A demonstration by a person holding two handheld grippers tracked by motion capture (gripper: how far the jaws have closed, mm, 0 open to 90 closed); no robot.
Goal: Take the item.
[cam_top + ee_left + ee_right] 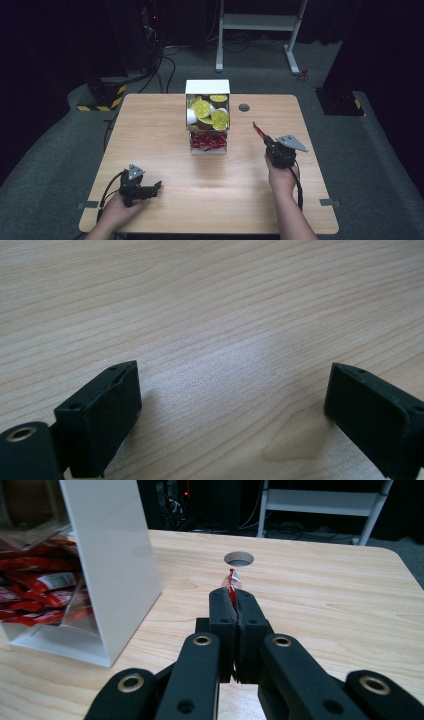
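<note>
My right gripper (pixel 234 596) is shut on a thin red packet (pixel 232 582) that pokes out edge-on past the pads. In the high view the same gripper (pixel 266 140) is held above the table's right half, and the red packet (pixel 258 131) points up-left toward the white box (pixel 207 86). That box holds yellow-lidded cups (pixel 203 108) above and more red packets (pixel 208 142) in its lower tray. My left gripper (pixel 156 186) rests low at the front left, open, with bare wood between its pads (pixel 102 415).
The white box's side wall (pixel 117 570) stands just left of my right gripper, with red packets (pixel 42 587) behind clear plastic. A round cable hole (pixel 239 558) lies ahead in the table top. White desk legs (pixel 260 22) stand on the floor beyond the table.
</note>
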